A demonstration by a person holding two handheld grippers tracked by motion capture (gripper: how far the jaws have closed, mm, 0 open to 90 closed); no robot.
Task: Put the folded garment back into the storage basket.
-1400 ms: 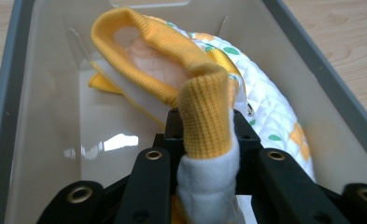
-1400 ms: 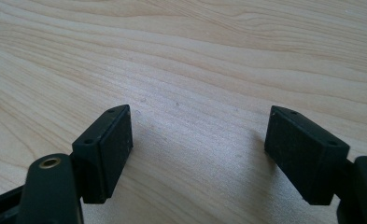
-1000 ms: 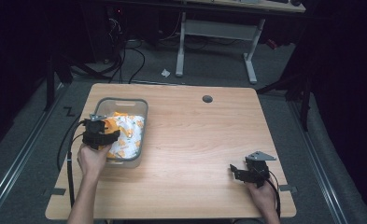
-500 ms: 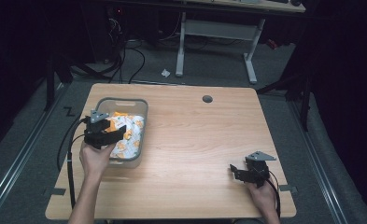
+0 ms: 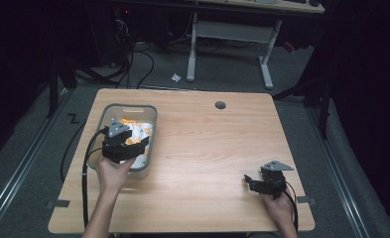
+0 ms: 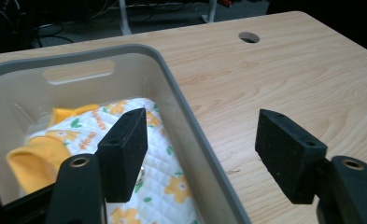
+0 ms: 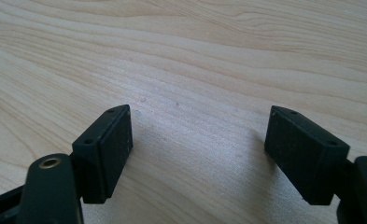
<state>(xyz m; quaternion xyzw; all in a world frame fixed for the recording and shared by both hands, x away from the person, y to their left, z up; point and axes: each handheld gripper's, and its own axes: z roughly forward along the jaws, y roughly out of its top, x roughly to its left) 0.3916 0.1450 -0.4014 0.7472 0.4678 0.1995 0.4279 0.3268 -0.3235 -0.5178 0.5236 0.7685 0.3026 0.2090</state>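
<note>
A grey plastic bin (image 5: pixel 153 115) (image 6: pixel 190 126) stands at the table's left side. Inside it lies a crumpled white cloth with orange flowers (image 6: pixel 165 182) (image 5: pixel 142 130) and a plain orange part (image 6: pixel 31 158). My left gripper (image 5: pixel 139 145) (image 6: pixel 202 149) is open and straddles the bin's right wall: one jaw hangs inside over the cloth, the other outside over the wood. My right gripper (image 5: pixel 251 181) (image 7: pixel 200 149) is open, low over bare wood near the front right corner, with nothing between its jaws.
A round cable hole (image 5: pixel 220 105) (image 6: pixel 249 37) sits near the table's far edge. Black cables trail from the left gripper over the table's left side. A desk frame (image 5: pixel 227 39) and floor cables stand beyond the table.
My left gripper has slid toward the right over the bin, from above the cloth to astride the bin's right wall. The right gripper has stayed put.
</note>
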